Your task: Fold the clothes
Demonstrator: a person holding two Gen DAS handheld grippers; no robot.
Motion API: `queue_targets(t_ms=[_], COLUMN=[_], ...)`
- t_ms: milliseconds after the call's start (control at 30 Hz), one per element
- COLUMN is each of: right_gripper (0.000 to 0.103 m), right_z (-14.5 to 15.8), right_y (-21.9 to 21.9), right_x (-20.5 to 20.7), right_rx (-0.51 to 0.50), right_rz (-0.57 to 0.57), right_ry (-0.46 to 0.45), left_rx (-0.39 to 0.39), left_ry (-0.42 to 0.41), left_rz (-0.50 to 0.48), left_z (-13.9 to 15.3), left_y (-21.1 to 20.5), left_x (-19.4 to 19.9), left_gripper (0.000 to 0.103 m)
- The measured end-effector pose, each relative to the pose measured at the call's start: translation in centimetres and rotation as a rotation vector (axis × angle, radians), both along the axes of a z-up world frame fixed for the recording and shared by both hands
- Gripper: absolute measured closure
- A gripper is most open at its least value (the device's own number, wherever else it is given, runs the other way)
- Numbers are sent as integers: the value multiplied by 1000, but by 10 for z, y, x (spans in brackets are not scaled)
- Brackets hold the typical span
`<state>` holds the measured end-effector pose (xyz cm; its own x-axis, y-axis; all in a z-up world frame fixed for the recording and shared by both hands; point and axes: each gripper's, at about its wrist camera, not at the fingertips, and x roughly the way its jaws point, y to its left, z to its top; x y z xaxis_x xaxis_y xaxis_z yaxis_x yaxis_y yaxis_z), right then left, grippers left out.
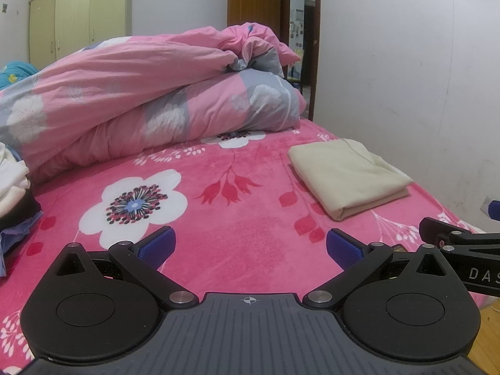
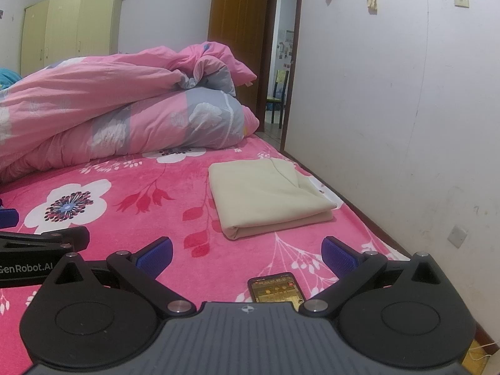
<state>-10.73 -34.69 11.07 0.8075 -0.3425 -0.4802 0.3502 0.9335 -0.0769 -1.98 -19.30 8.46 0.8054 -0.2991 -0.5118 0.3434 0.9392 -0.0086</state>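
Observation:
A cream garment point(image 1: 350, 175) lies folded into a neat rectangle on the pink floral bed sheet point(image 1: 243, 212), near the bed's right edge; the right wrist view shows the same cream garment point(image 2: 268, 197) ahead of the fingers. My left gripper point(image 1: 250, 248) hovers open over the bare sheet, left of and nearer than the garment, with nothing between its blue pads. My right gripper point(image 2: 247, 254) is open too, empty, just short of the garment. A pile of unfolded clothes point(image 1: 15, 193) sits at the far left edge of the left wrist view.
A bunched pink and grey duvet point(image 1: 150, 100) fills the back of the bed. A phone point(image 2: 276, 287) with its screen lit lies on the sheet under my right gripper. The wall point(image 2: 390, 125) runs along the bed's right side; a wardrobe point(image 1: 78, 15) and doorway point(image 2: 281, 62) stand behind.

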Motion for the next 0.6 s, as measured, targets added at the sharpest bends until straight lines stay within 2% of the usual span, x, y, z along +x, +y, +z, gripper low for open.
queue_targets(t_ms=[600], right_gripper=[0], right_z=[1], right_y=[1], right_x=[0], right_rx=[-1], right_rz=[3], right_ry=[-3], left_rx=[-1], left_ry=[-1], left_rz=[3], left_z=[1], left_y=[2], left_x=[2], left_gripper=[0])
